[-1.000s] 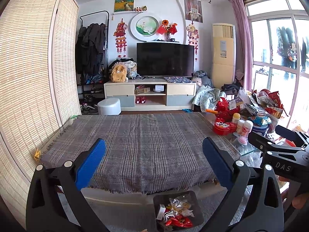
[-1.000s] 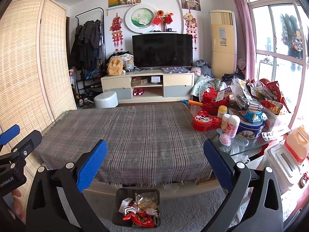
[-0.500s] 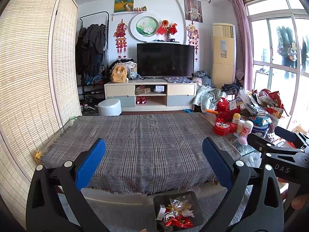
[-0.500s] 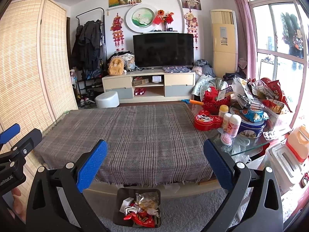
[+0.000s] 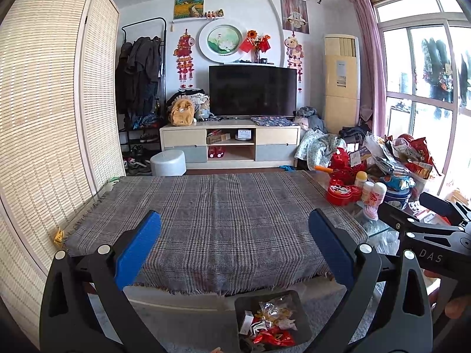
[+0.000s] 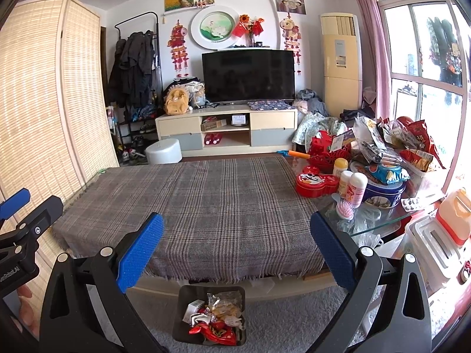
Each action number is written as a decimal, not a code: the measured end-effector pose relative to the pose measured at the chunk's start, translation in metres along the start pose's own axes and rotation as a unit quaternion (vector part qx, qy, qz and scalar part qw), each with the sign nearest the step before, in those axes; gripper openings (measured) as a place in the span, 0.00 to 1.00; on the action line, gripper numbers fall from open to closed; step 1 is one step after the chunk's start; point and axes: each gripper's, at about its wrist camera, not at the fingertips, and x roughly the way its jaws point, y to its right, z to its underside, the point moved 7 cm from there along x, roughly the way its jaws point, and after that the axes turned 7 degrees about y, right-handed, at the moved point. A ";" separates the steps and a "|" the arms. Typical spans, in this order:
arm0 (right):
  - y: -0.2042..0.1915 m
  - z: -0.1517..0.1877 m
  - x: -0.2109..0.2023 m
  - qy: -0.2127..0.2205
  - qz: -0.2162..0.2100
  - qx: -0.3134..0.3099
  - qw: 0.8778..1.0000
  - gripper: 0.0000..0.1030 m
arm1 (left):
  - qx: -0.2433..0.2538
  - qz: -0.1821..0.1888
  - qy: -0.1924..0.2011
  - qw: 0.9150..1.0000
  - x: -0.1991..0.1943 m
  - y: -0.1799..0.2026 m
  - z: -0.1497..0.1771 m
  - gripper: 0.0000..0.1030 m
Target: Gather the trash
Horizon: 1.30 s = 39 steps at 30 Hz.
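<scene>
Both grippers hang at the near edge of a table spread with a grey plaid cloth [image 5: 232,217], each with its jaws spread wide and nothing between the blue pads. The left gripper [image 5: 234,250] shows only its two fingers and black frames; its lower body runs off the bottom of the left wrist view. The right gripper [image 6: 237,250] is cropped the same way in its own view. In the left wrist view the right gripper's black side bar juts in from the right edge, with a fingertip of the person's hand [image 5: 457,309] just showing below it. In the right wrist view the left gripper's side enters at the left edge, one blue pad tip visible, its printed label cut off.

The trash sits in a dark bin [image 6: 212,314] on the carpet, just in front of the table's near edge and below the cloth's fringe. Red, clear and white wrappers [image 6: 215,320] fill it; single pieces are too tangled to tell apart. In the left wrist view the bin [image 5: 272,320] is partly cut by the bottom edge.

On the table's right end, off the cloth, a red tin [image 6: 316,182], small bottles [image 6: 356,189], a pink hairbrush [image 6: 344,209] and a heap of snack bags [image 6: 391,150] overlap, hiding the glass surface beneath.
</scene>
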 end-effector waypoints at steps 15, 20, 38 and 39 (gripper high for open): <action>0.000 0.005 -0.001 -0.002 0.002 0.005 1.000 0.97 | 0.003 -0.020 -0.015 1.000 0.004 -0.008 0.003 0.92; 0.000 0.008 -0.002 -0.004 0.004 0.007 1.000 0.97 | -0.015 0.011 -0.024 1.000 0.005 -0.004 0.006 0.92; -0.002 0.012 0.000 -0.009 0.003 0.014 1.000 0.97 | -0.018 -0.006 -0.019 1.000 0.008 -0.010 0.006 0.92; -0.002 0.012 0.000 -0.009 0.003 0.013 1.000 0.97 | -0.018 -0.006 -0.019 1.000 0.008 -0.010 0.006 0.92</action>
